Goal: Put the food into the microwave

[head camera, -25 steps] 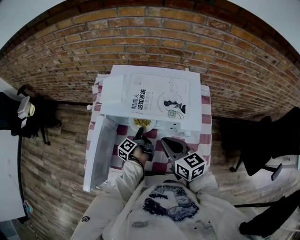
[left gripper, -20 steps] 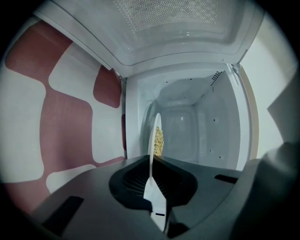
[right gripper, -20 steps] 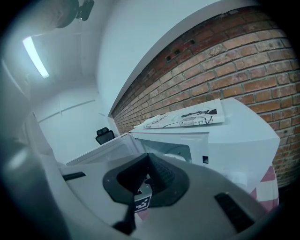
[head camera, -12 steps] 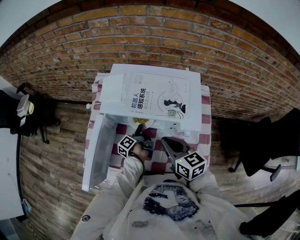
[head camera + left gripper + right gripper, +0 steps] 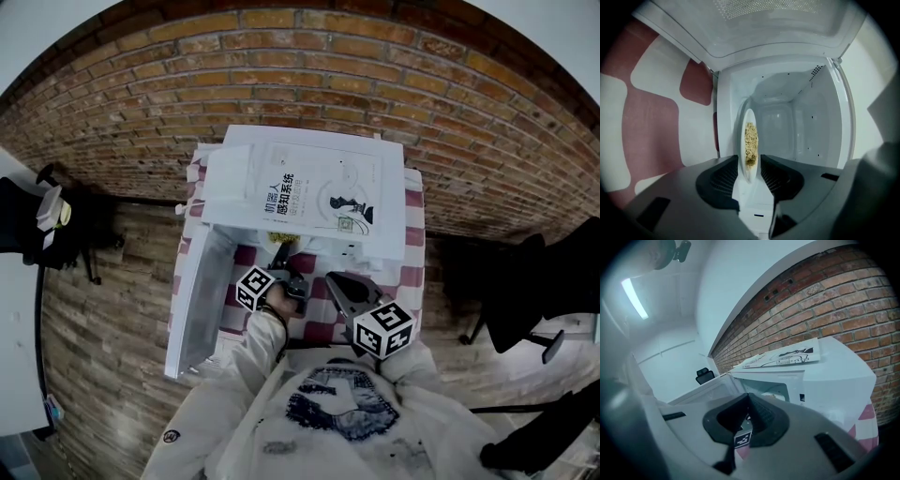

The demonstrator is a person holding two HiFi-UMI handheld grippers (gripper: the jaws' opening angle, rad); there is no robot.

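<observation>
While the person's pale sleeve point(image 5: 251, 375) fills the bottom of the head view, the right gripper point(image 5: 749, 397) sits nearest, its jaws closed together on nothing, over the red-and-white checked cloth point(image 5: 647, 136) in front of the microwave point(image 5: 834, 380). Just beyond it and to its left, the left gripper point(image 5: 749, 160) reaches to the oven's mouth. Its jaws have just been opening and now stand apart, with the near rim of the white plate point(image 5: 748, 174) between the pads but not pinched. That plate, heaped with pale yellow food point(image 5: 750, 140), lies inside the front of the white cavity, the back wall well behind it. The door point(image 5: 197, 300) hangs wide open on the left side. A printed book point(image 5: 309, 197) lies flat on the oven's top, and past that rises a brick wall point(image 5: 309, 75)
</observation>
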